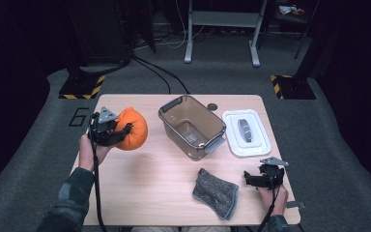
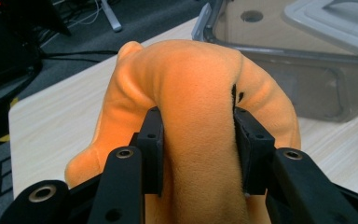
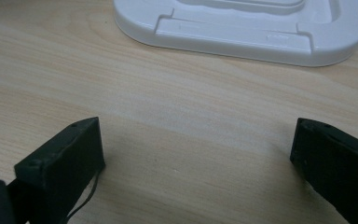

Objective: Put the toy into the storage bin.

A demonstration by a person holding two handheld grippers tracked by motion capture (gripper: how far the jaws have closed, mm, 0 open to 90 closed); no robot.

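A pale wooden counter point(image 1: 174, 198) sits on grey carpet point(image 1: 328, 145), marked with a "6" point(image 1: 78, 116) off its left corner. Black cables point(image 1: 157, 72) snake across the floor. Hazard-striped bases point(image 1: 82, 87) flank the scene, a white frame's legs point(image 1: 221, 29) stand beyond, and the room falls away dark.

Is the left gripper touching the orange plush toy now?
Touching. In the left gripper view, the left gripper has both jaws pressed into the orange plush toy, pinching a fold of it between them.
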